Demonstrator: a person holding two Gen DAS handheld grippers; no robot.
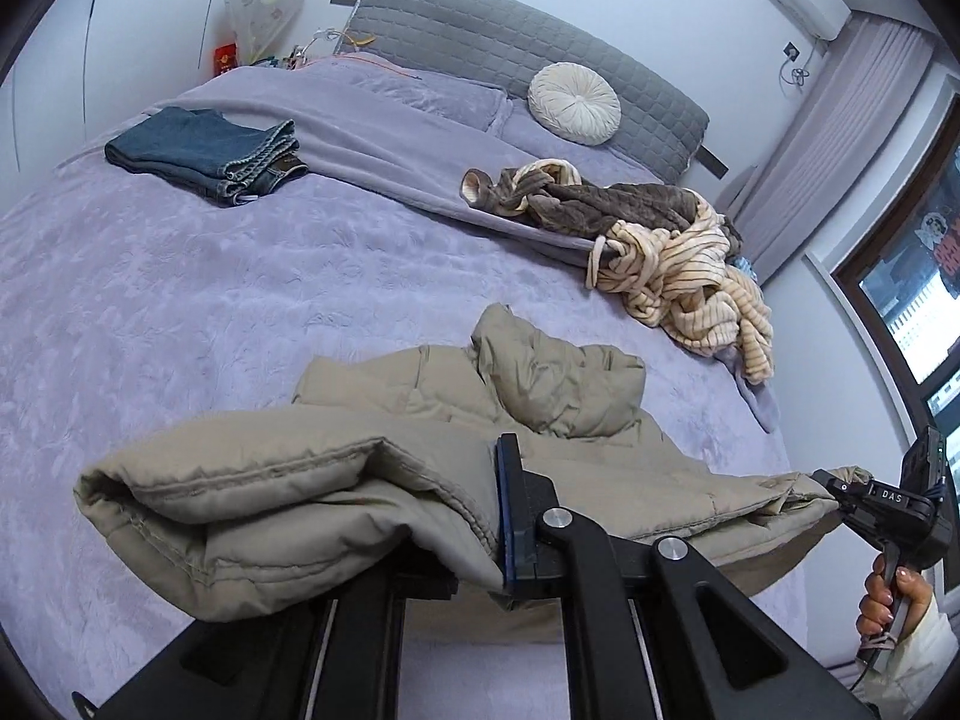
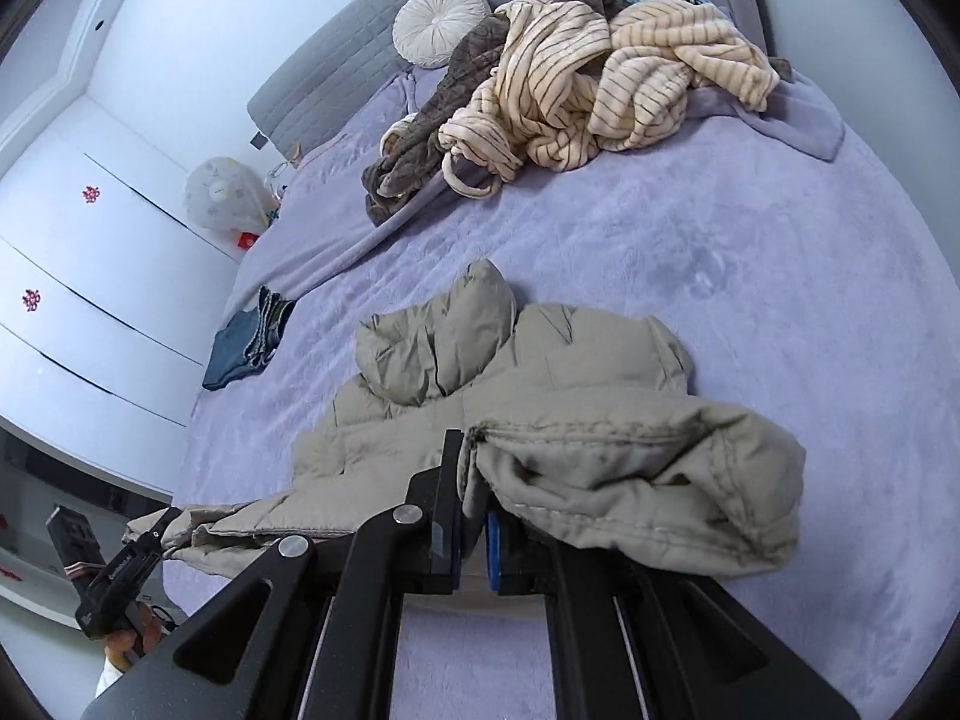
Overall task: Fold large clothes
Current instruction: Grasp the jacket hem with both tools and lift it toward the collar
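Observation:
A beige padded jacket (image 1: 420, 420) lies near the front edge of the lilac bed (image 1: 180, 300), its hood bunched toward the headboard. My left gripper (image 1: 480, 516) is shut on the jacket's hem at one corner; the cloth drapes over the left finger and hides it. My right gripper (image 2: 474, 516) is shut on the other hem corner of the jacket (image 2: 540, 390), and it also shows at the far right of the left wrist view (image 1: 831, 489). The left gripper shows at the lower left of the right wrist view (image 2: 159, 531). The hem is stretched between the two grippers.
Folded blue jeans (image 1: 204, 153) lie at the bed's far left. A heap of striped cream and brown clothes (image 1: 660, 240) lies at the far right. A round white cushion (image 1: 573, 103) leans on the grey headboard (image 1: 480, 36). A window (image 1: 912, 276) is to the right, white wardrobes (image 2: 72, 276) to the left.

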